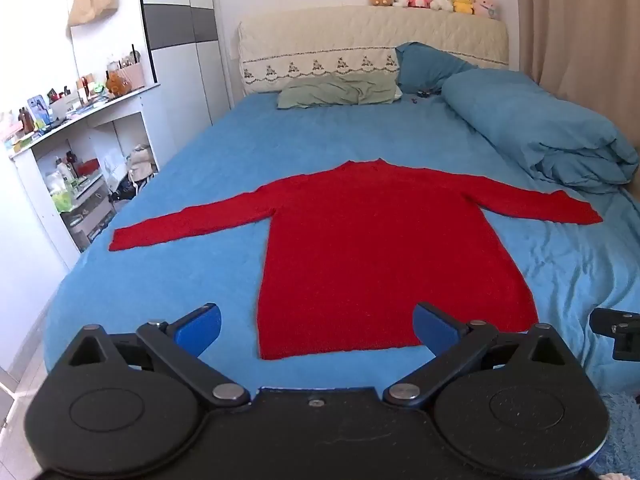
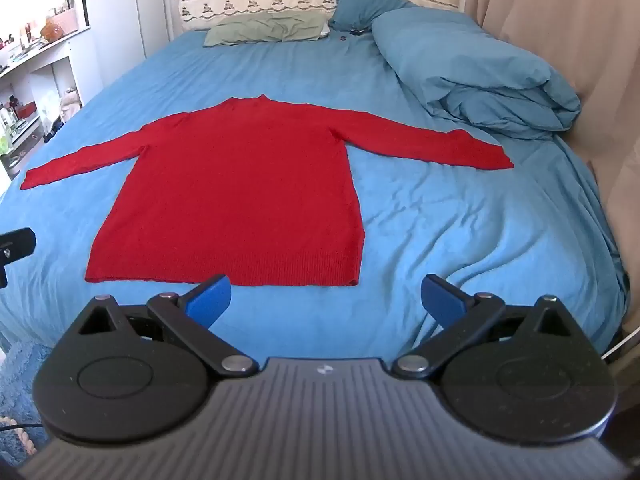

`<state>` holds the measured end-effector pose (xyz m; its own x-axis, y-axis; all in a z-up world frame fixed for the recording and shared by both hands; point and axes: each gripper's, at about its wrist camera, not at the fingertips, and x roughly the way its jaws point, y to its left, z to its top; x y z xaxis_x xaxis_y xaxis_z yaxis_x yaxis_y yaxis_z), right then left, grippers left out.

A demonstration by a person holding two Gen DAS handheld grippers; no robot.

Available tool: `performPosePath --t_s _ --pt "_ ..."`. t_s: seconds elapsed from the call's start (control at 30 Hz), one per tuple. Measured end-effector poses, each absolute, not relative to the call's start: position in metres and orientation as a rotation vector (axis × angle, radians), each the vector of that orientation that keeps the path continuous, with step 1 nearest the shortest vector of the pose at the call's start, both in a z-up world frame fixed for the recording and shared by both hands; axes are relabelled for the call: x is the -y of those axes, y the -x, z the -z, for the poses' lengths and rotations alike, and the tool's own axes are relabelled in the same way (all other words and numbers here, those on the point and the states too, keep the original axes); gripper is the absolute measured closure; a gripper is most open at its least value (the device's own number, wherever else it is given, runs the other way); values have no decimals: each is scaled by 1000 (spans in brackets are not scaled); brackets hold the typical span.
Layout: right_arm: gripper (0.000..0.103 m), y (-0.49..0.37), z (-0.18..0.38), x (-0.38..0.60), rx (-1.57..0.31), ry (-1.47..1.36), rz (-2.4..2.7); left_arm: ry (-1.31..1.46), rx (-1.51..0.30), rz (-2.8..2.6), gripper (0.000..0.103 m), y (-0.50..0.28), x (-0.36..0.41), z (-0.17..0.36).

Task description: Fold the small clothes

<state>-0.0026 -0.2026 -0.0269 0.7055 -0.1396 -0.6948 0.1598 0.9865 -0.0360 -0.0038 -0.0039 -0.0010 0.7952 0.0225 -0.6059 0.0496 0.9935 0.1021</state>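
Note:
A red long-sleeved knit sweater (image 1: 372, 248) lies flat on the blue bed sheet (image 1: 168, 280), both sleeves spread out sideways, hem toward me. It also shows in the right wrist view (image 2: 240, 196). My left gripper (image 1: 318, 330) is open and empty, hovering just in front of the hem, jaws wide apart. My right gripper (image 2: 326, 300) is open and empty, in front of the hem's right corner. A part of the right gripper shows at the right edge of the left wrist view (image 1: 618, 332).
A rolled blue duvet (image 1: 540, 132) lies along the bed's right side. A green pillow (image 1: 336, 90) and blue pillow (image 1: 428, 64) sit by the headboard (image 1: 360, 36). Cluttered white shelves (image 1: 76, 152) stand to the left. A beige curtain (image 2: 560, 20) hangs on the right.

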Motion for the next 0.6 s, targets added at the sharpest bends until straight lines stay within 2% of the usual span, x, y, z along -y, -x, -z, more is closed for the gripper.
performPosePath --t_s 0.6 --pt "0 9 26 200 -765 -29 165 -102 -638 -6 0 9 2 -8"
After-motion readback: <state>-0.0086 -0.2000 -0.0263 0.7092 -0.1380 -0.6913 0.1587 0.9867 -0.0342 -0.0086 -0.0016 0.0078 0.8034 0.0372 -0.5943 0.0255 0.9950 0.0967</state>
